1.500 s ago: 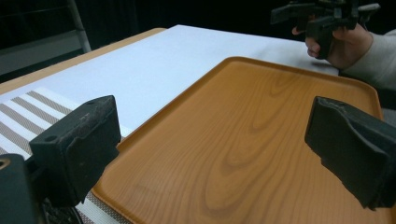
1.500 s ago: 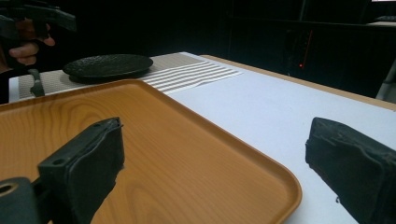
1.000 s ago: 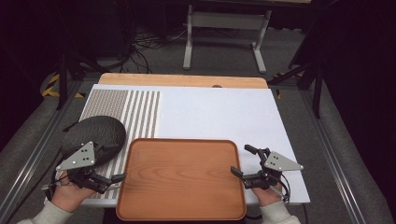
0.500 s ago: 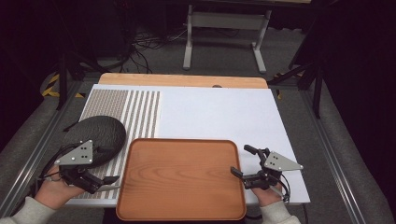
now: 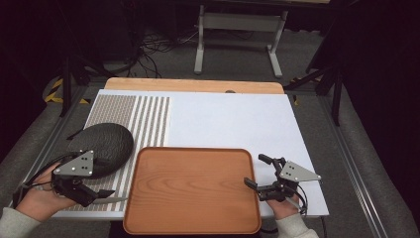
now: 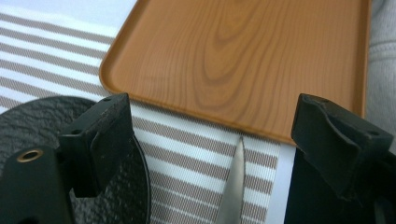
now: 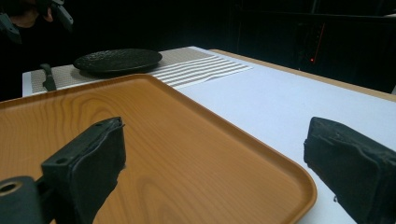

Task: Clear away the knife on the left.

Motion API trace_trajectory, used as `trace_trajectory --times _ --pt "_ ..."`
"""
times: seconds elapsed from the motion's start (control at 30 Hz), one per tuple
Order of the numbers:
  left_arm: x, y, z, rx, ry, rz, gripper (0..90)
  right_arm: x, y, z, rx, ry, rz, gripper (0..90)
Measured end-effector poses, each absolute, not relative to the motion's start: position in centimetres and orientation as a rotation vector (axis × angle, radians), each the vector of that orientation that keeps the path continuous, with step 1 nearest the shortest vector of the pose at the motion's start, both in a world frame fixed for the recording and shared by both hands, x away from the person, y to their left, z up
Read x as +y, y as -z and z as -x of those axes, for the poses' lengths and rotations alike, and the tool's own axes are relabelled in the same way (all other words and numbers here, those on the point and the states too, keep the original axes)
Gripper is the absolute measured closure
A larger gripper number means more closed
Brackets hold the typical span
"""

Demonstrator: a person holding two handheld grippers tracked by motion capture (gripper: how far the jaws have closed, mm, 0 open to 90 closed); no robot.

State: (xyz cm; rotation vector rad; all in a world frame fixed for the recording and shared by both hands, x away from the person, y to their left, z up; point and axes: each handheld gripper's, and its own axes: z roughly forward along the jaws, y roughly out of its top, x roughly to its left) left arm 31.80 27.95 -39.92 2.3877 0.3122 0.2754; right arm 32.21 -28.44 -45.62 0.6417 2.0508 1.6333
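My left gripper (image 5: pixel 101 195) (image 6: pixel 210 130) hovers over the front of the striped placemat (image 5: pixel 143 119), just left of the wooden tray (image 5: pixel 193 188) (image 6: pixel 233 46). Its jaws are open and have just been closing a little. A knife blade (image 6: pixel 233 186) (image 5: pixel 115 200) lies flat on the mat below the gap, tip toward the tray, untouched by the pads. A dark textured plate (image 5: pixel 101 141) (image 6: pixel 28 121) (image 7: pixel 116 59) sits beside it. My right gripper (image 5: pixel 257 171) (image 7: pixel 215 154) stands open astride the tray's right rim (image 7: pixel 280 168), holding nothing.
The white table mat (image 5: pixel 233 119) stretches behind and right of the tray. The tray (image 7: pixel 140 140) holds nothing. A wooden table edge (image 5: pixel 193 85) runs along the back, with a metal stand (image 5: pixel 237 29) on the floor beyond.
My left hand has drawn leftward, away from the tray, and risen slightly. The right hand has stayed put.
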Motion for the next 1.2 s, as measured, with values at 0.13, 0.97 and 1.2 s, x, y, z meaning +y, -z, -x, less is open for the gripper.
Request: trace_trajectory --times 0.13,0.97,1.2 --pt "28.4 39.8 -31.9 0.314 -0.268 -2.438 14.0 -28.4 45.6 -32.2 2.050 -1.633 -0.643 6.1" --pt "30.0 40.0 -32.1 0.281 -0.171 -2.678 20.6 -28.3 45.8 -32.3 2.065 -1.629 -0.654 6.1" --pt "30.2 40.8 -32.3 0.261 -0.135 -2.770 25.6 -28.2 45.9 -32.4 2.072 -1.625 -0.650 6.1"
